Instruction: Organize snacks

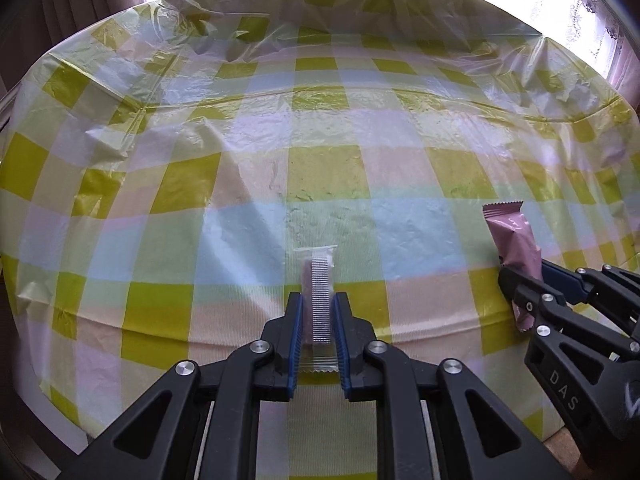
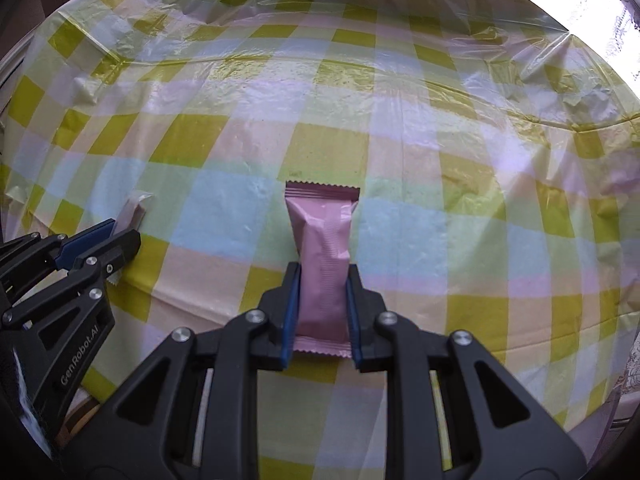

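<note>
in the left gripper (image 1: 316,320) we had the blue pads pinched on a slim clear-wrapped snack stick with a ribbed seam (image 1: 318,296), its long axis running straight out along the fingers, and in the right gripper (image 2: 322,300) the pads were clamped on a pink foil snack bar with crimped ends (image 2: 322,256), lying lengthwise the same way. we held both above the yellow, blue and pink checked plastic tablecloth (image 1: 328,168), the two grippers side by side. we counted two snacks, one per gripper, and saw no container in view.
</note>
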Demonstrator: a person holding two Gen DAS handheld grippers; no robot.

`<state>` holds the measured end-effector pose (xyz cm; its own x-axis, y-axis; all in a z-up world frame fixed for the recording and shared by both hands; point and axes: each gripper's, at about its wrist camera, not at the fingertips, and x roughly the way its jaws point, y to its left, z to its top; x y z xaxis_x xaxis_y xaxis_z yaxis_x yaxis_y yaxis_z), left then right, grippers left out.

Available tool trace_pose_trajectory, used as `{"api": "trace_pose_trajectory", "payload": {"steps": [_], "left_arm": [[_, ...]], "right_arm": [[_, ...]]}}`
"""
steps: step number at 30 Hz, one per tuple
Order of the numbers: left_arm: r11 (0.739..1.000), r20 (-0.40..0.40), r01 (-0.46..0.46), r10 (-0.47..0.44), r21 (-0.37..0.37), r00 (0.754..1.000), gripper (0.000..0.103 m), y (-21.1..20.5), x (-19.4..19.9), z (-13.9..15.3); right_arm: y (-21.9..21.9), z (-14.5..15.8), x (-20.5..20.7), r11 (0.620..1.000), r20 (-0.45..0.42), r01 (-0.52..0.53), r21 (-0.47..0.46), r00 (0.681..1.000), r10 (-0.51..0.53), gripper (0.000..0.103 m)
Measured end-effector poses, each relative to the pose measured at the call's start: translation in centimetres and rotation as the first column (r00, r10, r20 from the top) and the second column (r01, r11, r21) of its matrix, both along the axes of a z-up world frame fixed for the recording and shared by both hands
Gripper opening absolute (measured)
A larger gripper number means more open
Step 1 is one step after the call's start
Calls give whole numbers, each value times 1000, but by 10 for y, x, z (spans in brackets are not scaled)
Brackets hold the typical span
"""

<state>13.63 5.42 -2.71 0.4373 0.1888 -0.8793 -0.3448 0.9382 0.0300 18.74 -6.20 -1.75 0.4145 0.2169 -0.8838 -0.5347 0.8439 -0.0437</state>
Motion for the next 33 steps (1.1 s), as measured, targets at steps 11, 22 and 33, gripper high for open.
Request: {"api": "trace_pose_trajectory", "payload": {"steps": [11,22,33], "left_arm": [[999,-60,13,-11,36,998,16,-21,-22,1],[999,-60,-9,11,35,998,16,-29,-33,2],[998,3,-23,23,-57,1000,18,-17,-40,2]], "right_arm": [[-33,0,-30,999,-41,28,16,999,-27,24],[-39,0,-39,999,-21,29,24,999,-29,25],[-29,-4,-38,999,-32,-2,38,999,3,72]]}}
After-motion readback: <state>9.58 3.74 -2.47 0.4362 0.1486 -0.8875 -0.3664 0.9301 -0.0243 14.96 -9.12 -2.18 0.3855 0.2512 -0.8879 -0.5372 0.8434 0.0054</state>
